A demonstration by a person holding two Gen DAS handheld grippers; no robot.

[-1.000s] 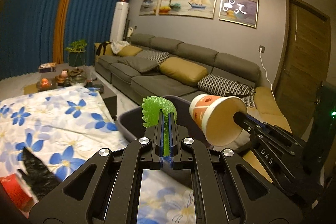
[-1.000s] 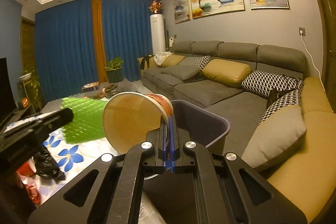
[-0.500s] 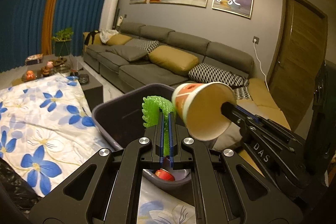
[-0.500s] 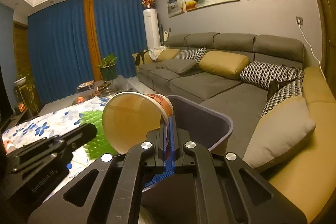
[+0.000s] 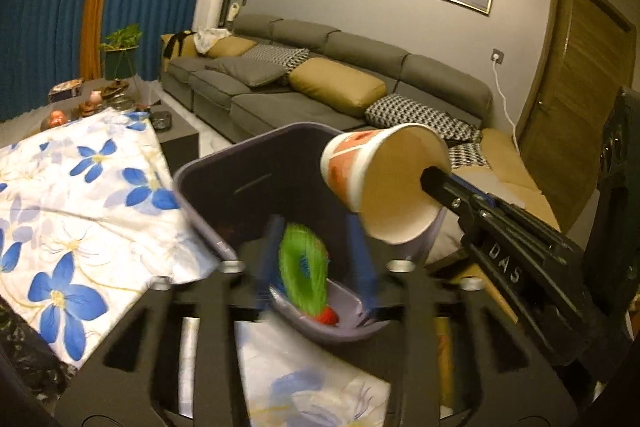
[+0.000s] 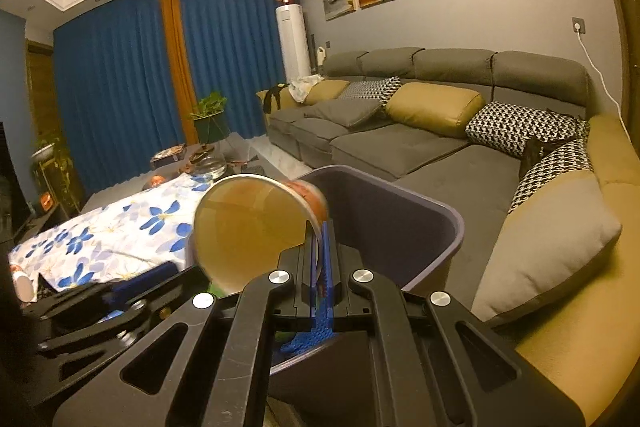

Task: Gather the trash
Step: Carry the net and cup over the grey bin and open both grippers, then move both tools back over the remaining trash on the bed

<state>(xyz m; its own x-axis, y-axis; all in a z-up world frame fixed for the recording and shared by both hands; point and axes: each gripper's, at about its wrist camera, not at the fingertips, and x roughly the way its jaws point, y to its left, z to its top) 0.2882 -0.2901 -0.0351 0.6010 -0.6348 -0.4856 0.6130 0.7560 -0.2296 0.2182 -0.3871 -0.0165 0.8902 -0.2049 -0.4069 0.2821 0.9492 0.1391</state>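
A living room with a long grey sofa (image 5: 328,87) is stretching behind a table under a blue-flowered cloth (image 5: 80,195). At the cloth's edge a purple bin (image 5: 200,195) is standing – inside it a green foam net (image 5: 302,267) is lying loose beside something red. Over the bin, the left gripper (image 5: 316,263) is hanging with its fingers spread wide, holding nothing. The right gripper (image 6: 318,259) is pinching the rim of a tipped paper cup (image 6: 248,227) – just above the bin.
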